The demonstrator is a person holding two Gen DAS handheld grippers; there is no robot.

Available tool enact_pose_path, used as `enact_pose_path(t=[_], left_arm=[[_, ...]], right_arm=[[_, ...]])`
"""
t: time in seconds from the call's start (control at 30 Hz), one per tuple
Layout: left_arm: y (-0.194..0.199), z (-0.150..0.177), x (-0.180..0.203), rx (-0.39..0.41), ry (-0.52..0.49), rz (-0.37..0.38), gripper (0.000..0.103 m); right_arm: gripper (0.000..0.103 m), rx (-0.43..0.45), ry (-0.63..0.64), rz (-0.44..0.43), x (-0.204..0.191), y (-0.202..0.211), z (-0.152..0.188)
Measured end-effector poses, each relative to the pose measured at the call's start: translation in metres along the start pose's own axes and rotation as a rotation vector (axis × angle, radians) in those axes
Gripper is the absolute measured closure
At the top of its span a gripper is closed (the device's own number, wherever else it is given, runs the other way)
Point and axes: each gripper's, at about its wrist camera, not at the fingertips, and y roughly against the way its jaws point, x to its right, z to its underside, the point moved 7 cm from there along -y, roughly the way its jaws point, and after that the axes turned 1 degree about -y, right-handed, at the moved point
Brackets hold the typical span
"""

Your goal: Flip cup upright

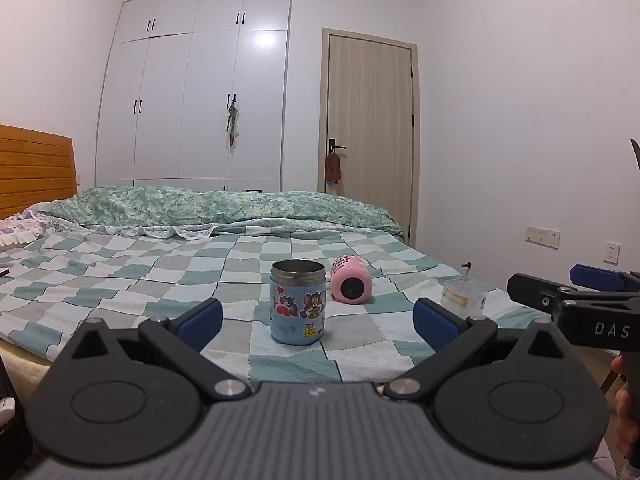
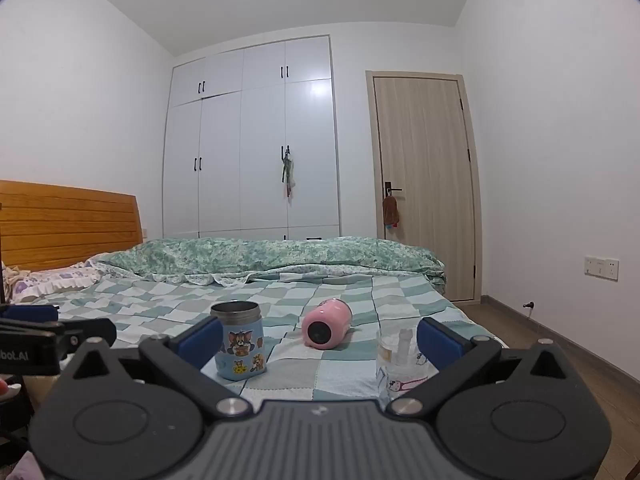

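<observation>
A pink cup point(image 1: 351, 282) lies on its side on the checked bedspread point(image 1: 160, 272), its dark round end facing me; it also shows in the right wrist view point(image 2: 326, 323). A blue cartoon cup point(image 1: 297, 305) stands upright to its left, seen too in the right wrist view point(image 2: 239, 340). A clear glass cup point(image 2: 402, 354) stands upright at the bed's right edge. My left gripper point(image 1: 318, 320) is open and empty, short of the blue cup. My right gripper point(image 2: 320, 340) is open and empty, short of the cups.
A rolled green quilt point(image 1: 224, 206) lies across the far side of the bed. A wooden headboard point(image 1: 36, 168) is at the left. A white wardrobe point(image 1: 192, 92) and a door point(image 1: 370, 132) stand behind. The right gripper's body point(image 1: 576, 300) shows at the left view's right edge.
</observation>
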Motion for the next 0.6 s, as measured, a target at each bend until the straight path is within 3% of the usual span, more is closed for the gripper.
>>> enact_pose_path(t=[0.6], left_arm=[[0.0011,-0.001,-0.0004,-0.001,-0.001,0.0,0.0]], right_arm=[[0.0,-0.005,-0.002,0.002,0.0008,-0.0016,0.0008]])
